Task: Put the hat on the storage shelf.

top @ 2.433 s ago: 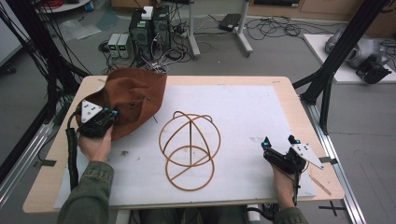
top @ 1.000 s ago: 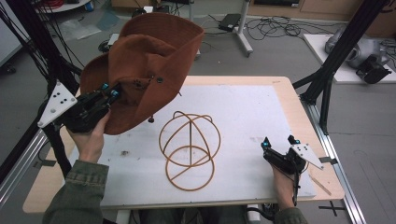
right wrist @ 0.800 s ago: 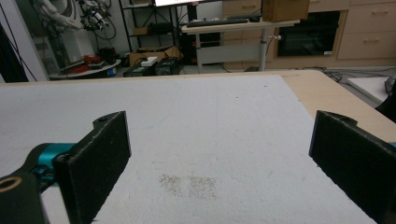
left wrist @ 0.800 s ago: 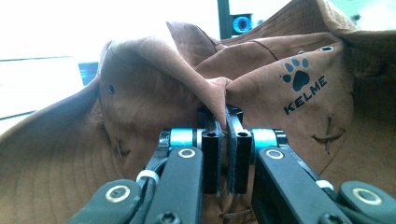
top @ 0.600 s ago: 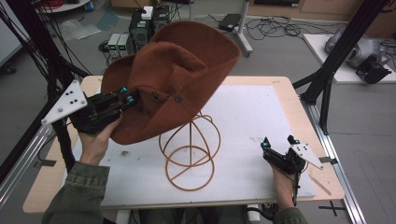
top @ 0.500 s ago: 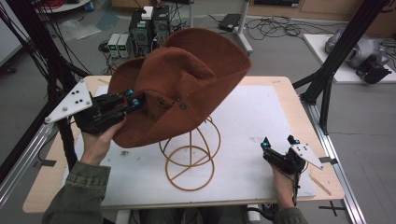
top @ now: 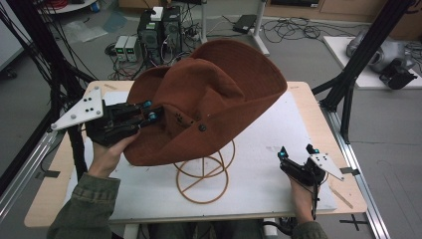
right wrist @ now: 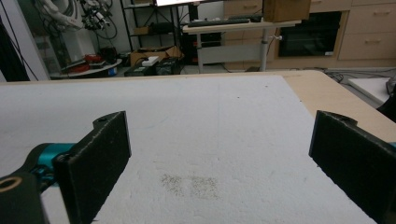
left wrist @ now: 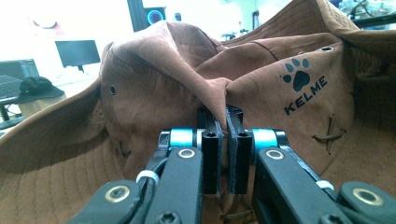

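Item, nearest the person: two sleeved forearms entering from the bottom edge of the high view, each hand carrying a two-jaw gripper.

Right gripper (top: 297,152): low over the white foam mat (top: 278,144) at the near right of the table, well apart from everything else listed. Jaws wide apart, nothing between them; the right gripper view looks between the two black pads onto bare mat with a faint dark smudge (right wrist: 190,183).

Left gripper (top: 149,110): held up at the left of the table, grey three-cornered plate (top: 79,108) turned outward to the left. Jaws pressed together on a fold of the brown hat (top: 214,99); in the left gripper view the pads (left wrist: 211,154) pinch a ridge of suede that rises directly from between them.

Brown hat: wide-brimmed, soft suede, lifted clear of the mat and tilted, crown pointing up and away toward the far right. A black paw-print and the word KELME (left wrist: 304,88) are printed on its side; metal eyelets and a stitched cross sit near the print.

Wire hat stand (top: 205,172): copper-coloured rings on a round base, standing on the mat at mid-table. The hat's lower brim hangs over the stand's top and covers it; whether brim and wire touch cannot be judged from this angle.

Farther back: wooden table edge (top: 318,114), then floor with computer cases (top: 158,30) and loose cables.
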`<action>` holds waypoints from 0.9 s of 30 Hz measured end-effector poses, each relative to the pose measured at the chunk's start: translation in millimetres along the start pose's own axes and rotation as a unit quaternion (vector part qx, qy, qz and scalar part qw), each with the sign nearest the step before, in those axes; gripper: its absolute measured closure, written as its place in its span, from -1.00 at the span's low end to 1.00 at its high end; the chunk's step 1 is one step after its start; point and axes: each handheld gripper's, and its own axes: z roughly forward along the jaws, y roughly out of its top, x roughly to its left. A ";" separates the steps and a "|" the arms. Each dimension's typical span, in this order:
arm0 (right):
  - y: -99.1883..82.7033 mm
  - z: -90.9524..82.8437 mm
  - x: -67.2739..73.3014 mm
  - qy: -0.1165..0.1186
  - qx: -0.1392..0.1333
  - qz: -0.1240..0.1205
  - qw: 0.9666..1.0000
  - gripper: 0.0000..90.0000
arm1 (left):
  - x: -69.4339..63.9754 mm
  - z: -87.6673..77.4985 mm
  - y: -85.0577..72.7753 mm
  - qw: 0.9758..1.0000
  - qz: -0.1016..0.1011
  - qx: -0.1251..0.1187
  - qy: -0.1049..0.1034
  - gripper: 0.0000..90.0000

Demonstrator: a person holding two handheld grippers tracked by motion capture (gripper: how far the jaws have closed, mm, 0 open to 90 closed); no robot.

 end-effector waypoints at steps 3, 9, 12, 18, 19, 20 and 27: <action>-0.2 -0.2 0.2 0.001 0.002 -0.001 1.000 -0.90 | -0.5 1.1 -3.7 1.000 -0.004 0.002 -0.006 0.92; -0.3 -0.1 0.2 0.000 0.002 -0.002 1.000 -0.90 | -0.6 6.7 -12.7 0.999 -0.011 0.026 -0.029 0.92; -0.6 0.9 -0.3 0.000 -0.001 -0.005 1.000 -0.90 | -3.2 10.9 -16.8 0.998 -0.009 0.043 -0.040 0.92; -0.4 0.8 -0.5 0.000 -0.001 -0.006 1.000 -0.90 | -4.0 5.7 -24.7 0.998 -0.014 0.043 -0.045 0.91; -0.4 0.8 -0.5 0.000 -0.001 -0.006 1.000 -0.90 | -4.0 5.7 -24.7 0.998 -0.014 0.043 -0.045 0.91; -0.5 0.8 -0.3 0.000 -0.001 -0.004 1.000 -0.90 | -4.6 5.1 -24.7 0.998 -0.011 0.047 -0.046 0.91; -1.5 1.5 1.8 0.001 0.004 -0.006 1.000 -0.90 | -7.1 7.8 -21.7 0.997 -0.001 0.056 -0.048 0.89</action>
